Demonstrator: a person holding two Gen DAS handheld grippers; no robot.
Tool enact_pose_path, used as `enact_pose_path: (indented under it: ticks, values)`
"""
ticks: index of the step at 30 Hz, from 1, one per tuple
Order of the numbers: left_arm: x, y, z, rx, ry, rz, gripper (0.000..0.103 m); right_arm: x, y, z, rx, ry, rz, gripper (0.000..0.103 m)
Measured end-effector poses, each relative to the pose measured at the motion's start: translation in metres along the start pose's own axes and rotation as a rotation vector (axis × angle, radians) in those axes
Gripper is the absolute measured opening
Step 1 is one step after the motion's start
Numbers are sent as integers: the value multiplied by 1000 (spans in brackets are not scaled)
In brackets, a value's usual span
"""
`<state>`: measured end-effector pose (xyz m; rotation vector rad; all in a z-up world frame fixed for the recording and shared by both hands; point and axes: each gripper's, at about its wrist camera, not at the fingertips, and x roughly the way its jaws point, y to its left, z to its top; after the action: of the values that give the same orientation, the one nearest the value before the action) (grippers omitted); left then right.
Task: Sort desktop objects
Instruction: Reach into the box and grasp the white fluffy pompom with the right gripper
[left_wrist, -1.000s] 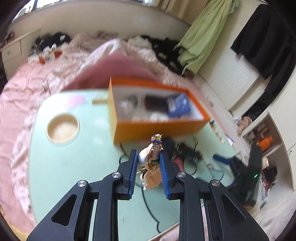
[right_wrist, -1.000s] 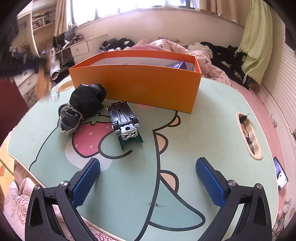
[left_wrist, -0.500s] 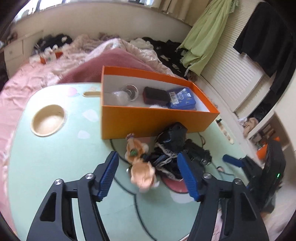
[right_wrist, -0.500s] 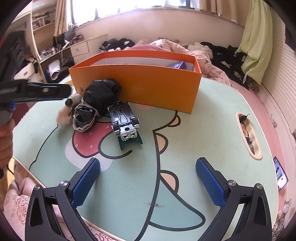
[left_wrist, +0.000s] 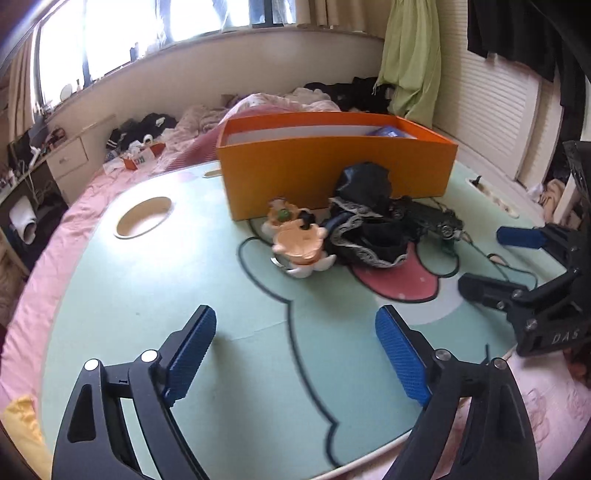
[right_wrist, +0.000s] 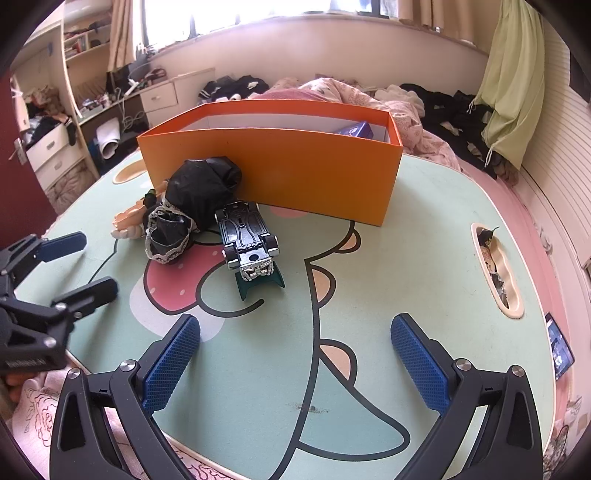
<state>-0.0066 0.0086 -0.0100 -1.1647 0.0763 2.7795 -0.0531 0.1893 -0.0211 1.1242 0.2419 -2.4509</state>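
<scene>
An orange box (left_wrist: 332, 173) stands at the back of the green cartoon table (left_wrist: 166, 302), also in the right wrist view (right_wrist: 295, 166). In front of it lie a peach doll figurine (left_wrist: 299, 243), a black lace-trimmed cloth (left_wrist: 365, 221) and an upturned black toy car (right_wrist: 245, 232). The figurine (right_wrist: 127, 221) is partly hidden behind the cloth (right_wrist: 188, 206) in the right wrist view. My left gripper (left_wrist: 295, 339) is open and empty, well back from the figurine. My right gripper (right_wrist: 295, 350) is open and empty, in front of the car.
A round hole (left_wrist: 144, 218) is in the table's left part and an oval slot (right_wrist: 496, 273) with small items on its right. A blue packet (right_wrist: 356, 129) lies inside the box. A bed with pink bedding (right_wrist: 369, 96) lies behind the table.
My left gripper opened, dropped the figurine on the table beside the black cloth, then pulled back and lowered. The right gripper has not moved.
</scene>
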Motion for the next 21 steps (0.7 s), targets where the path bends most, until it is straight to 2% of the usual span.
enact_pose_path:
  ticks: [3, 5, 13, 15, 19, 21]
  values:
    - [0, -5, -3, -7, -30, 15, 96, 0, 0, 0, 0, -1, -1, 103]
    - [0, -3, -3, -15, -30, 15, 103, 0, 0, 0, 0, -1, -1, 103]
    - [2, -5, -6, -28, -45, 26, 103, -1, -2, 5, -12, 22, -9, 103]
    - [1, -5, -6, -28, -47, 25, 103, -8, 0, 9, -19, -4, -18, 102]
    - [1, -4, -6, -28, -47, 25, 103, -30, -5, 43, -15, -95, 38, 102]
    - [1, -4, -6, -28, -48, 25, 103, -40, -9, 72, 16, -137, 84, 100]
